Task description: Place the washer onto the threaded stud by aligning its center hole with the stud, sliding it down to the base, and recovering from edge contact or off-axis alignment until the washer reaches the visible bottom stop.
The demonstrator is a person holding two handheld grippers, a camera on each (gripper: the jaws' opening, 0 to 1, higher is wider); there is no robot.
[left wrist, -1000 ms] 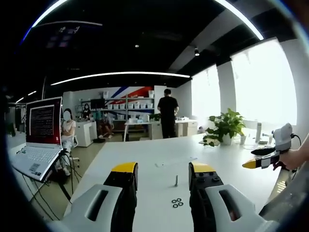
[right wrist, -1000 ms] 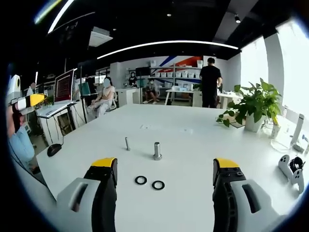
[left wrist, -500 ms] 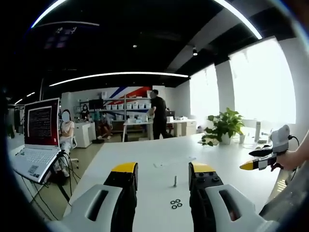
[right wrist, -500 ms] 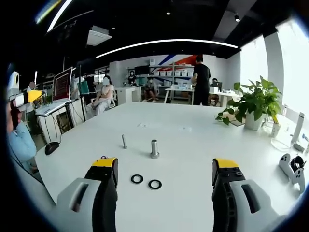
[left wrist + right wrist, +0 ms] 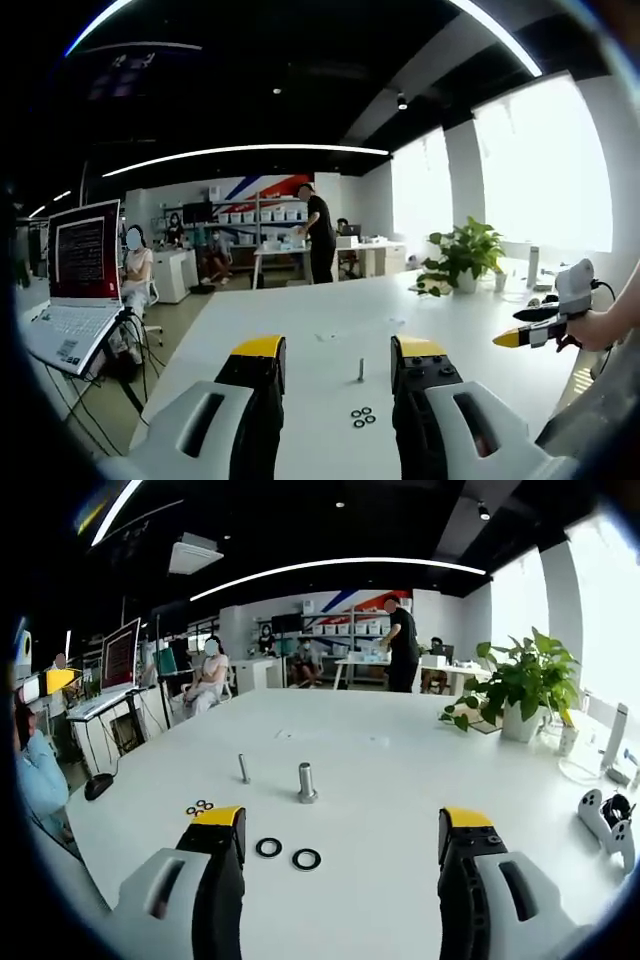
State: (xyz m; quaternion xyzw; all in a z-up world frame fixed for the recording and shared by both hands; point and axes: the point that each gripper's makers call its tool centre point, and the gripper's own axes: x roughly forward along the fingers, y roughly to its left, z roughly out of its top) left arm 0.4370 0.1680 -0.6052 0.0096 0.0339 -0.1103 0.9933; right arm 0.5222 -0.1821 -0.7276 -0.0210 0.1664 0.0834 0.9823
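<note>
— Where are the parts right now?

— In my right gripper view, two dark washers point(image 5: 287, 853) lie flat on the white worktop point(image 5: 400, 780), side by side, just ahead of my right hand-held gripper point(image 5: 340, 855). The thick threaded stud point(image 5: 307, 782) stands upright just beyond them, with a thinner stud point(image 5: 243, 769) to its left and a cluster of small rings point(image 5: 199, 807) nearer my left jaw.

— How will a washer handle?

— I'd judge it light, stiff and thin, so it will skate on that smooth top. I'd pinch it by the outer rim, across its width, leaving the hole free for the stud.

— And your hand-held grippers?

— The right one has its jaws wide apart, holding nothing, angled down over the worktop. My left hand-held gripper point(image 5: 330, 380) is also parted and empty, level and low, looking across at the thin stud point(image 5: 361, 370) and small rings point(image 5: 360, 416); from there the rings are too small to say which kind they are. At the right edge of that view my other hand point(image 5: 605, 328) holds the right hand-held gripper well off to the side.
</note>
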